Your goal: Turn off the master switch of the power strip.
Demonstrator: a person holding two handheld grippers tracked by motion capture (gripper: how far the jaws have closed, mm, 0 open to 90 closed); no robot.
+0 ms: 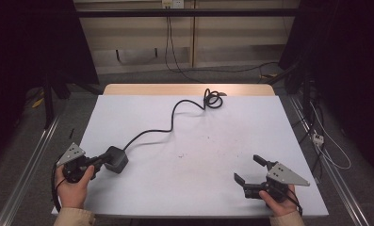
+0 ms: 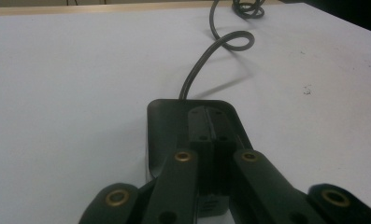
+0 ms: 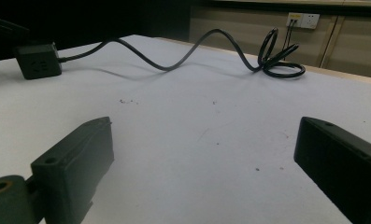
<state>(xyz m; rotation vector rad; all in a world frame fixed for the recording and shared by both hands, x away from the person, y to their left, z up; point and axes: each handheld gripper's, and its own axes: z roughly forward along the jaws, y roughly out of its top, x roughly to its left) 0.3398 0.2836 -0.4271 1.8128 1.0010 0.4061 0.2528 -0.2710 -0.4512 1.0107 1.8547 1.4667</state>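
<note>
A black power cube point(image 1: 116, 159) point(image 2: 167, 121) point(image 3: 37, 60) lies on the white table top point(image 1: 199, 150) at the near left. Its black cable point(image 1: 173, 117) point(image 2: 206, 56) point(image 3: 183, 58) snakes to a coil point(image 1: 213, 99) near the far edge. My left gripper point(image 1: 102, 161) point(image 2: 210, 116) is shut, its two fingers pressed together and lying over the cube's top, with nothing visible between them. At the near right my right gripper point(image 1: 247, 168) point(image 3: 206, 135) stands open above bare table, well apart from the cube and cable.
A strip of bare wood point(image 1: 189, 89) shows at the table's far edge. Metal rails point(image 1: 29, 160) run along the floor on both sides. A white power strip point(image 1: 318, 138) and loose wires lie on the floor to the right. A wall socket point(image 3: 303, 20) sits behind.
</note>
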